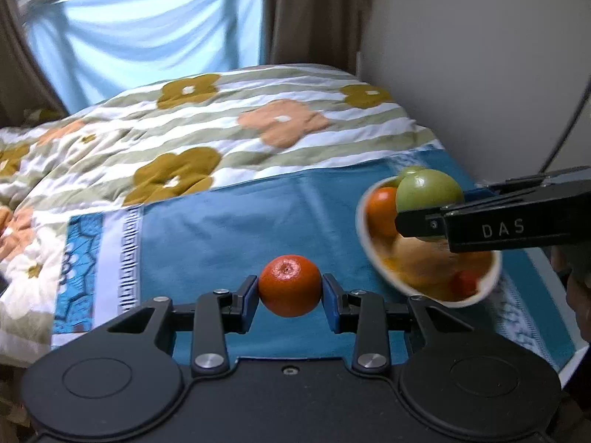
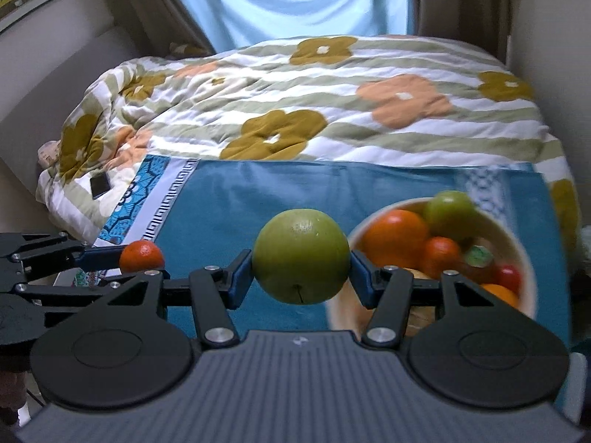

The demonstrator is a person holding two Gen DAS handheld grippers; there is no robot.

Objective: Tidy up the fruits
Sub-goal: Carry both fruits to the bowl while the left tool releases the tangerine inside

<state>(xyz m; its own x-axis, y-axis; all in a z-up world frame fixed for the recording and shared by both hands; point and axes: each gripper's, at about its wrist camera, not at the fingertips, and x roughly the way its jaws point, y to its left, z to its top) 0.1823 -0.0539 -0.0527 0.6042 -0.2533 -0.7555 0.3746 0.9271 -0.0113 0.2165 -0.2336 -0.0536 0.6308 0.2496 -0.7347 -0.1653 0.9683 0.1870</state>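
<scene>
My left gripper is shut on a small orange mandarin and holds it above the blue cloth. It also shows at the left of the right wrist view. My right gripper is shut on a green apple, held just left of a cream bowl. In the left wrist view the apple hangs over the bowl. The bowl holds several fruits: an orange, another green apple, smaller orange and red pieces.
The blue cloth lies on a bed with a flowered, striped duvet. A dark phone lies on the duvet at the left. A wall is close on the right, curtains and a window behind.
</scene>
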